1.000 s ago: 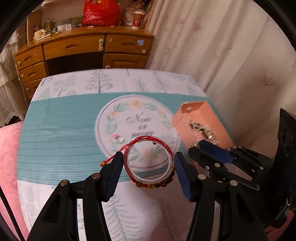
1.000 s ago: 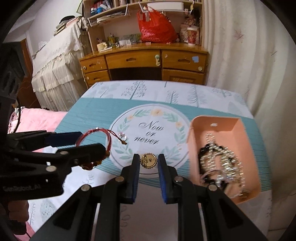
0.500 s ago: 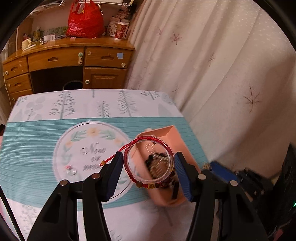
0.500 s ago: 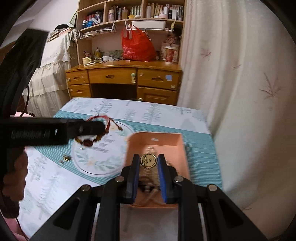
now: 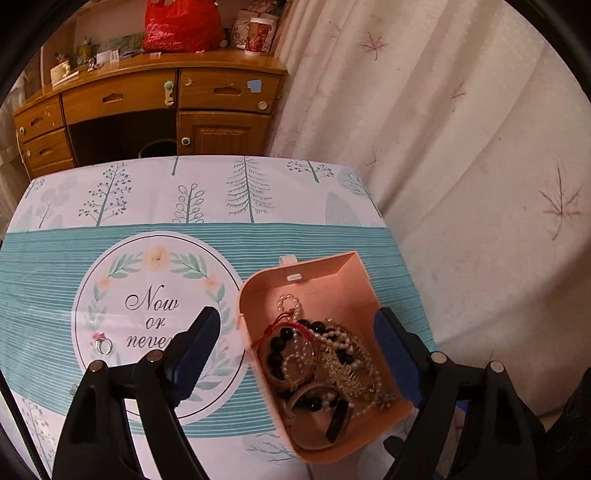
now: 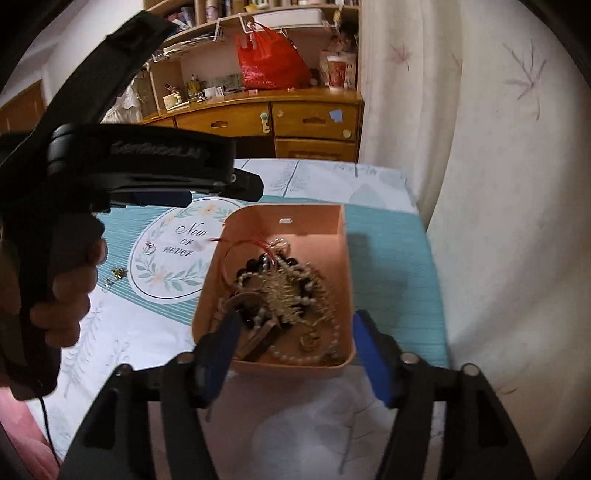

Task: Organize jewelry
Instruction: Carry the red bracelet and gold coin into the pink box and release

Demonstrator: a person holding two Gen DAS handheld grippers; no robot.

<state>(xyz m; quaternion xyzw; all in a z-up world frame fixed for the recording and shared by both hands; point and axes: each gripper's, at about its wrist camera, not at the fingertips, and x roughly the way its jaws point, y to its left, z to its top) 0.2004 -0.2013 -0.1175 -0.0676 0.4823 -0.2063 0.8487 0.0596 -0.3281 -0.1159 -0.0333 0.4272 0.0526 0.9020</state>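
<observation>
Red bracelet point(image 5: 291, 328) now in pink box point(image 5: 354, 269)

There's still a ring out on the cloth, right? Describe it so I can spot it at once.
Start at the tablecloth's round white medallion reading "Now or never", left of the pink jewelry box. The ring lies near the medallion's lower left edge, beside "never". It is a thin silver band with a small pink top, lying alone, unlike the tangled beads inside the box.

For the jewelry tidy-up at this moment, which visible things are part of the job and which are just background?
Part of the job: pink box holding red cord bracelet, pearl strands, gold pendant; ring and small pieces left on the cloth; both open tools.

Background: wooden desk, red bag, cup, curtain.
</observation>
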